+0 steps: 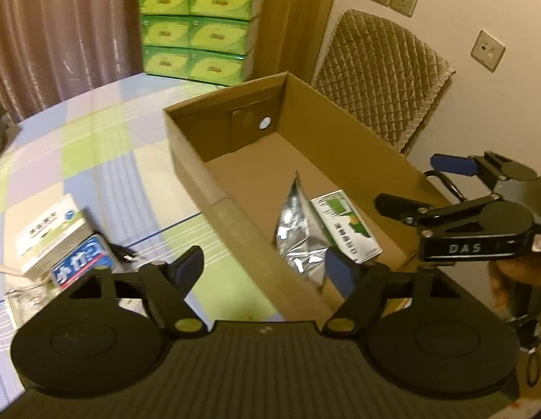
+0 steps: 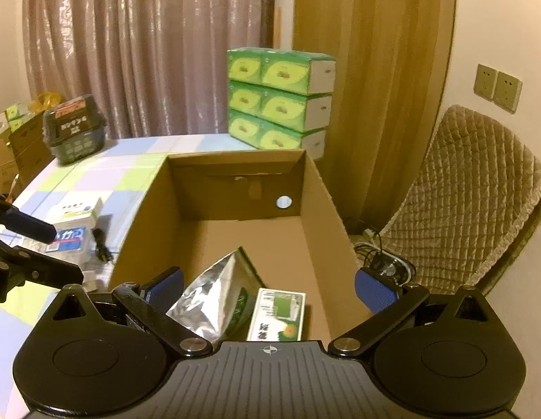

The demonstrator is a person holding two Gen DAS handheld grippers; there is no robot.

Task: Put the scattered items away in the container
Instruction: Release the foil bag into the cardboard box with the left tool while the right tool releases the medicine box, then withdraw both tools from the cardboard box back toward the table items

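While both tongs gape: foil pouch [image 2: 214,296], green carton [image 2: 277,314] inside cardboard box [image 2: 319,209].

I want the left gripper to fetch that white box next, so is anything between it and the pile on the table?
Nothing visible blocks it. The left gripper is open and empty, and the white box lies on the blue pack, outside the cardboard box.

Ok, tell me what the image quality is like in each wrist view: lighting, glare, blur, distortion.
Left wrist view: warm yellowish indoor light, strong fisheye bending of the cardboard box, glare patches on the silver foil pouch, and soft blur on the white box at left. Right wrist view: same warm cast, curved curtain, glare on the pouch, dark vignette corners.
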